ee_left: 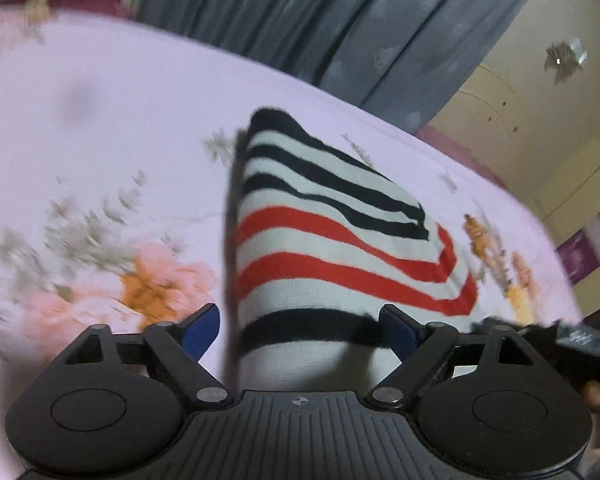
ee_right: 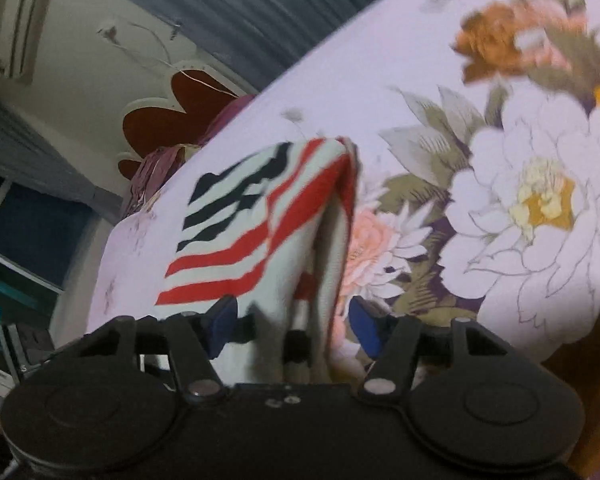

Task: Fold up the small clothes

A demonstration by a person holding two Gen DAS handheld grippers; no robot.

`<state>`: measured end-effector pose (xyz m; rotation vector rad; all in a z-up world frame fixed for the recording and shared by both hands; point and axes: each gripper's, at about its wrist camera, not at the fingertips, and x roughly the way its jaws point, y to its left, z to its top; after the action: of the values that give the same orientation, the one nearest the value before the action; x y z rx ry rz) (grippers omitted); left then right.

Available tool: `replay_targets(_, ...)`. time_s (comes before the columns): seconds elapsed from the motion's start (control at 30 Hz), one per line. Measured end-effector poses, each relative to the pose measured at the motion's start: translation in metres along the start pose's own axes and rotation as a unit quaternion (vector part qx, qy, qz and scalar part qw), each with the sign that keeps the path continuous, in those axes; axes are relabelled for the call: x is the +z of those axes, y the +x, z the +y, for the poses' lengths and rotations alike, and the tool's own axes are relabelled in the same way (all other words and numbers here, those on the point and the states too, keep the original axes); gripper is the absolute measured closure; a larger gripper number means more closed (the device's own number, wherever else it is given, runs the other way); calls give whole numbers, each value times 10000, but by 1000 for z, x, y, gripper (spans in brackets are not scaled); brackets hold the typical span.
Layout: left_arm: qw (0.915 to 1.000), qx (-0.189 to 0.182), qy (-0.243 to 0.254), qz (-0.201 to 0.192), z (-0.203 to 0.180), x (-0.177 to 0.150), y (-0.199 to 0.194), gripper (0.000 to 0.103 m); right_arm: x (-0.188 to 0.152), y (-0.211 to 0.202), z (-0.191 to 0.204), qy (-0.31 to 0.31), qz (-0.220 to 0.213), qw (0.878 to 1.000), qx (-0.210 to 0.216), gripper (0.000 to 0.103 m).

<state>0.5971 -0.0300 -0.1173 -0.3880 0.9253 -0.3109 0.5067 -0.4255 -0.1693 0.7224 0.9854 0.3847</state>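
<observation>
Over the floral bedsheet I am holding up a small striped garment, black, white and red, and it is hanging between my two tools above the bed. Both views are blurring with motion. I am seeing my left gripper with its blue pads spread wide while cloth is running through the gap, so I cannot tell whether it is really pinching anything. My right gripper is looking the same: pads apart, a doubled edge of the striped garment draping between them. I am judging the knit as light, soft and limp, sagging wherever it is unsupported, so I am thinking the hemmed edges or corners are offering the surest hold.
</observation>
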Motion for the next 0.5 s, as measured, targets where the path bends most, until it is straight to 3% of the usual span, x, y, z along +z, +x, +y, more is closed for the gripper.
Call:
replay_targets(0.07,9999,37,-20,110,0,-1,9,17,0,13,-9,251,282,9992,104,39)
replay_targets(0.2,9997,-37,-121,203,0,-1,21,17,2,27,-8,532,368,9971,408,38)
replay_targets(0.33,9996,13,-84,252,-5,5,30,17,6,49,7,379,435,9975,407,39)
replay_targets(0.43,9992,153,145,335,-15,10,36,17,8,50,20,-87,422,9991,59,56)
replay_targets(0.5,9985,287,328,341,-23,10,39,22,6,50,27,-368,373,9985,-131,62)
